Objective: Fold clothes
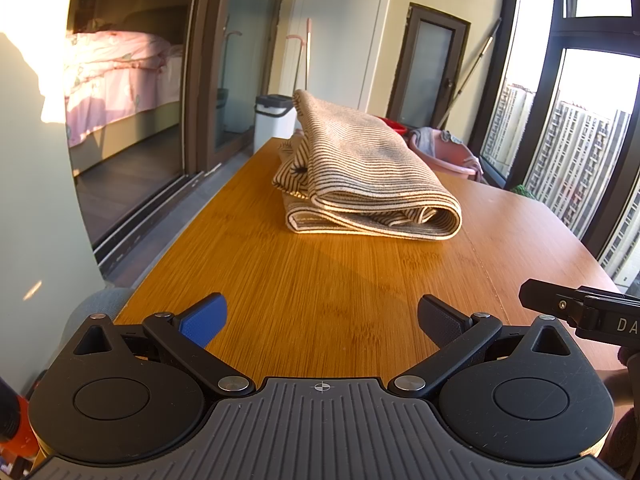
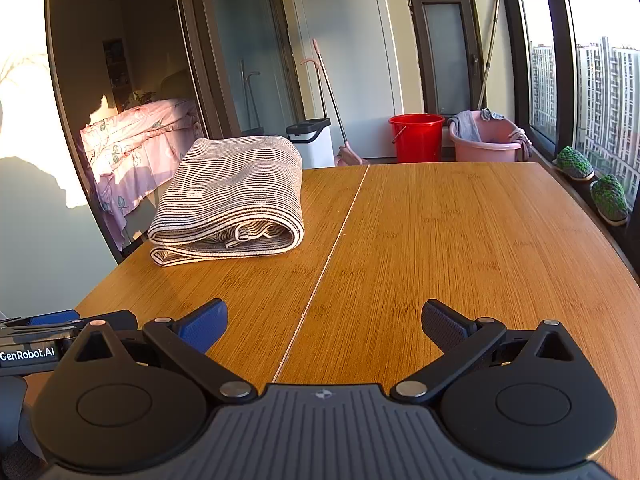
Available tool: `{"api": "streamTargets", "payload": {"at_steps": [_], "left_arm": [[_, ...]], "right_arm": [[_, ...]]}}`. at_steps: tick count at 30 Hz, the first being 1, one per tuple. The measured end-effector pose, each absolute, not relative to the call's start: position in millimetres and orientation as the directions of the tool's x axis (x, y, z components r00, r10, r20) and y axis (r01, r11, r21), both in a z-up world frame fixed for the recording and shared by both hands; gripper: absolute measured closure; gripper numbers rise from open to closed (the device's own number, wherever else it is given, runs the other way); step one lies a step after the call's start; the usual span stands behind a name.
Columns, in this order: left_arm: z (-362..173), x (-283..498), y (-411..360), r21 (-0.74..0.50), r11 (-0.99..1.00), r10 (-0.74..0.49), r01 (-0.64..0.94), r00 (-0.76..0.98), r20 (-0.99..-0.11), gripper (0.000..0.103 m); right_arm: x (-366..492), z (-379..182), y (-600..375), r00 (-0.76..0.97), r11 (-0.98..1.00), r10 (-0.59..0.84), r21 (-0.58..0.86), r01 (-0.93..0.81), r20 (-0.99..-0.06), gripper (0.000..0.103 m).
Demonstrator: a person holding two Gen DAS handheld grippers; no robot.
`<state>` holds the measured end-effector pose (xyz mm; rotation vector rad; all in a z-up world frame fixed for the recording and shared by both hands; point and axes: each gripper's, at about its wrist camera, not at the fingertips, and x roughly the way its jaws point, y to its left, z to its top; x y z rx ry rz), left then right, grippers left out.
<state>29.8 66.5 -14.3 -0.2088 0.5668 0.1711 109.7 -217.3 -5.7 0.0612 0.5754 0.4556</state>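
A beige garment with thin dark stripes (image 1: 360,176) lies folded in a thick bundle on the wooden table (image 1: 320,280), toward the far left side. It also shows in the right wrist view (image 2: 232,196). My left gripper (image 1: 322,320) is open and empty, low over the near edge of the table, well short of the garment. My right gripper (image 2: 324,324) is open and empty, also at the near edge, to the right of the garment. The right gripper's body shows at the right edge of the left wrist view (image 1: 580,312). The left gripper's body shows at the left edge of the right wrist view (image 2: 60,328).
Beyond the far table edge stand a white bin (image 2: 312,140), a red bucket (image 2: 416,138), a pink basin with cloths (image 2: 488,142) and mop handles (image 2: 332,96). A bed with pink bedding (image 1: 120,76) lies behind a sliding door on the left. Windows run along the right, with two green slippers (image 2: 608,200).
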Motion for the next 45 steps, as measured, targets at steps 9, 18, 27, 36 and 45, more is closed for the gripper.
{"api": "streamTargets", "payload": {"at_steps": [9, 18, 27, 36, 45], "left_arm": [[-13.8, 28.7, 66.7, -0.139, 0.962, 0.123, -0.234, 0.831, -0.542, 0.000], [-12.5, 31.7, 64.3, -0.082, 0.964, 0.164, -0.252, 0.811, -0.562, 0.000], [-11.7, 30.2, 62.9, -0.069, 0.967, 0.166, -0.244, 0.816, -0.554, 0.000], [-11.5, 31.9, 64.6, -0.078, 0.967, 0.158, -0.241, 0.814, -0.558, 0.000], [-10.4, 27.7, 65.9, -0.085, 0.967, 0.161, -0.242, 0.830, -0.535, 0.000]], "right_arm": [[109.6, -5.2, -216.9, 0.742, 0.899, 0.433, 0.183, -0.398, -0.512, 0.000], [108.2, -5.5, -217.2, 0.743, 0.899, 0.433, 0.183, -0.399, -0.510, 0.000], [109.3, -4.7, -217.4, 0.743, 0.899, 0.431, 0.176, -0.401, -0.512, 0.000], [107.8, -4.7, -215.7, 0.744, 0.900, 0.429, 0.173, -0.400, -0.512, 0.000], [107.7, -4.9, -213.4, 0.736, 0.896, 0.437, 0.175, -0.409, -0.517, 0.000]]}}
